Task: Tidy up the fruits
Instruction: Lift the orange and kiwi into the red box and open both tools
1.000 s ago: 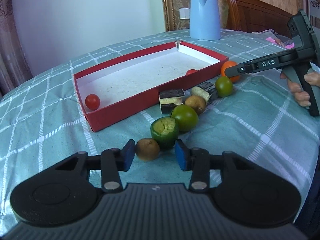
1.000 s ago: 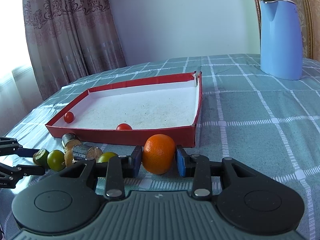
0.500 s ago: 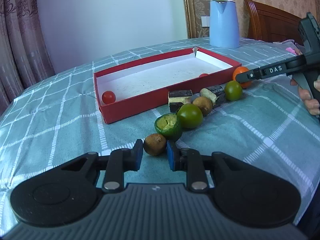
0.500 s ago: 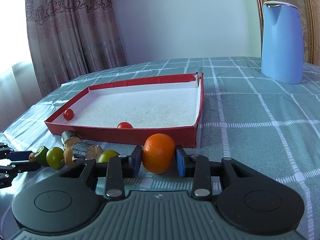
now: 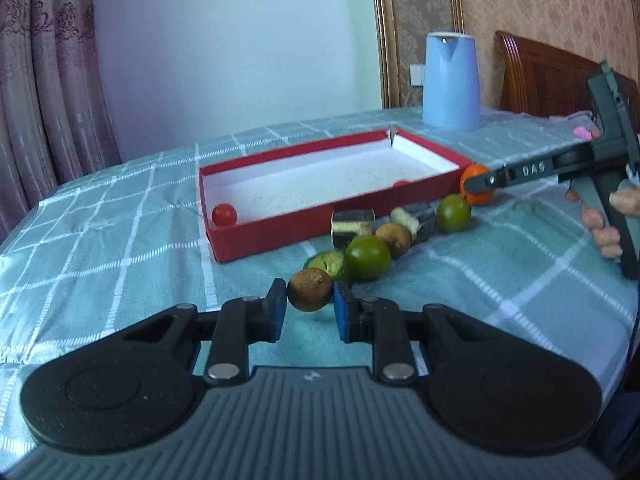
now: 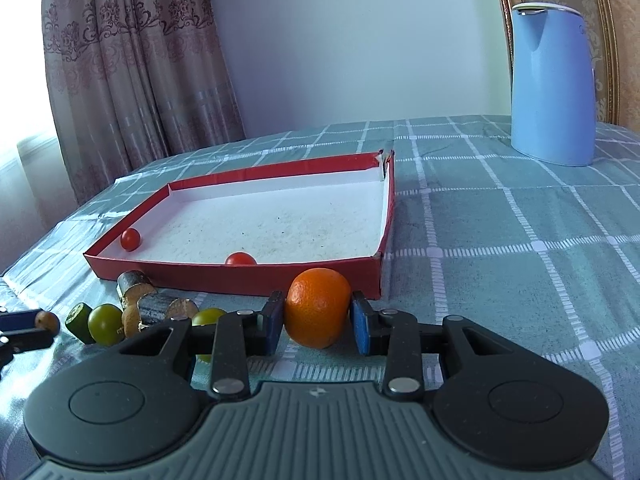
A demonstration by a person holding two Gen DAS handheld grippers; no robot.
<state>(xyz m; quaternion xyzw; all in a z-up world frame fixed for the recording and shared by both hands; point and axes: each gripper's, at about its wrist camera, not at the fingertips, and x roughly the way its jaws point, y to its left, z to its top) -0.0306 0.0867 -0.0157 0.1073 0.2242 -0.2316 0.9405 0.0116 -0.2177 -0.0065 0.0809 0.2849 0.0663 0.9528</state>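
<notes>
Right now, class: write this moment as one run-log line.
left gripper: shut on brown fruit | right gripper: around orange, grip unclear | red tray: two tomatoes

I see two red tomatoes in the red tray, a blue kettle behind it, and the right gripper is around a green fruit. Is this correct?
Not quite. The right gripper is around the orange, not a green fruit, as the right wrist view shows. The rest holds: two red tomatoes lie in the red tray, and the blue kettle stands behind it.
</notes>
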